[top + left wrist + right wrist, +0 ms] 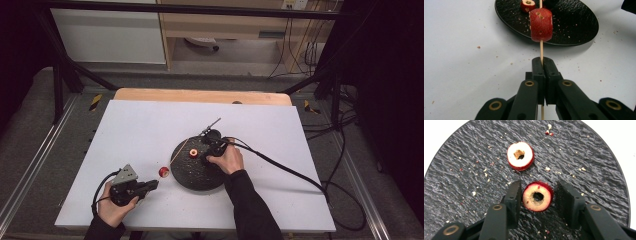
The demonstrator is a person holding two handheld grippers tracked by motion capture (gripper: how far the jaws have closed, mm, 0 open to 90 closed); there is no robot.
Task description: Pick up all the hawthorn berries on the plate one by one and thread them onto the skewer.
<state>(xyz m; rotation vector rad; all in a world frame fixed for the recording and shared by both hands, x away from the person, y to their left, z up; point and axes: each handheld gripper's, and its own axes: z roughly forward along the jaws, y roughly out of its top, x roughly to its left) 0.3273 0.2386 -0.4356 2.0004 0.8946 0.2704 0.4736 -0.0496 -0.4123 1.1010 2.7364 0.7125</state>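
A thin wooden skewer (541, 48) carries a red fruit chunk (541, 25) and reaches over the black round plate (576, 27). My left gripper (541, 63) is shut on the skewer just below that chunk. In the high view the left gripper (153, 184) sits left of the plate (192, 177), with the chunk (163, 172) just ahead of its tips. My right gripper (539, 193) is open over the plate (461, 165), one jaw on each side of a cored red fruit ring (537, 196). A second cored ring (520, 155) lies beyond it.
The plate rests on a white table sheet (140, 130) with crumbs scattered around it. Black cables (290, 172) trail from the right gripper across the table's right side. A wooden table edge (200, 95) runs along the back.
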